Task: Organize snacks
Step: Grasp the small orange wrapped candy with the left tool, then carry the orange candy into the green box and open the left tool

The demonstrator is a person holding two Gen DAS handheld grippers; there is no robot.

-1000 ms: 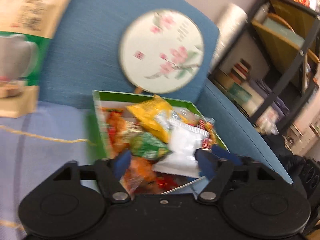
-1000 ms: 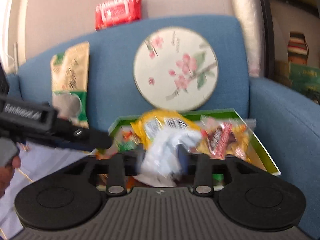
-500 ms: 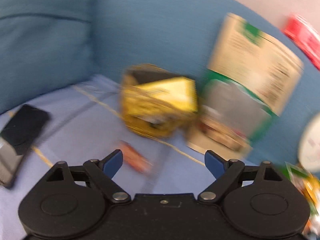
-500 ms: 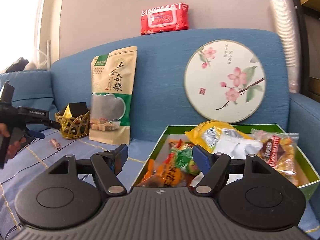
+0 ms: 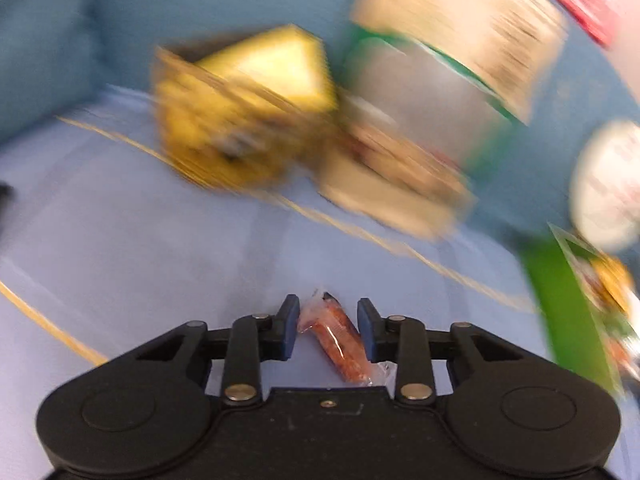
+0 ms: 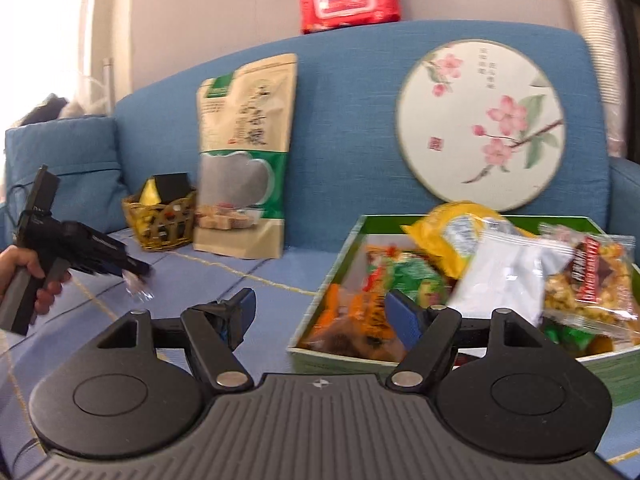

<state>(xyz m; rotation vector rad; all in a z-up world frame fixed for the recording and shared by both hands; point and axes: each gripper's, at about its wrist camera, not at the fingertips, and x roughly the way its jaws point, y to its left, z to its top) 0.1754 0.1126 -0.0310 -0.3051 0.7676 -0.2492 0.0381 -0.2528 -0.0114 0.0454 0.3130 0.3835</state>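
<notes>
A small orange snack stick (image 5: 336, 336) in a clear wrapper sits between the blue pads of my left gripper (image 5: 328, 320), just above the pale blue seat cover. The jaws are closing and the pads touch the wrapper on both sides. In the right wrist view a hand holds that left gripper (image 6: 136, 270) at the far left, the wrapper at its tip. My right gripper (image 6: 320, 306) stands open and empty by the left wall of the green snack box (image 6: 384, 220), which holds several packets, a white packet (image 6: 508, 276) among them.
A woven yellow basket (image 6: 164, 220) and a tall standing pouch (image 6: 244, 152) stand against the blue sofa back. A round flowered fan (image 6: 480, 124) leans behind the box. A red wipes pack (image 6: 350, 0) lies on top of the sofa back. A blue cushion (image 6: 60, 160) sits at the left.
My left gripper swung left from the snack box to the seat and its jaws narrowed around the orange stick. My right gripper let go of the white packet, opened and drew back.
</notes>
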